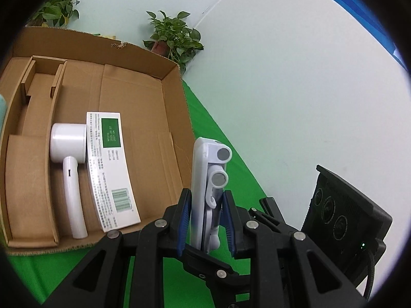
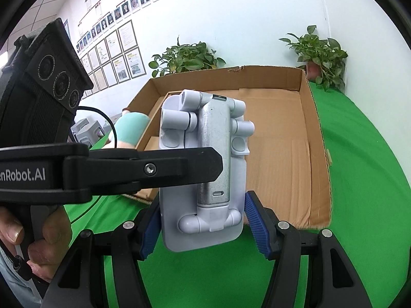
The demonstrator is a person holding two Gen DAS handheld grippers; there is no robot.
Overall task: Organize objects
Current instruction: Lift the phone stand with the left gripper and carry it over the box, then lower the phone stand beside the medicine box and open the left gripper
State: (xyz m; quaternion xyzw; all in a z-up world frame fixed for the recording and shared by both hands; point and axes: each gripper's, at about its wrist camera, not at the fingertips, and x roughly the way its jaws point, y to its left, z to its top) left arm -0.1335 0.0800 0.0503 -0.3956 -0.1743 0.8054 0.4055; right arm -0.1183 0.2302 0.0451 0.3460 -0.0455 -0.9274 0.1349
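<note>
The stand [image 2: 203,169] is pinched edgewise by the left gripper [image 1: 206,220] and across its width by the right gripper [image 2: 203,228], both tilted down (box [image 1: 177,118] partly hidden).

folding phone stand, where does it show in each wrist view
Left wrist view: the folding phone stand stands edge-on at lower centre, between the left tool's blue pads.
Right wrist view: it fills the centre, hinged side facing the camera, between the right tool's pads.
Shared landmark: the open cardboard box behind it.
</note>
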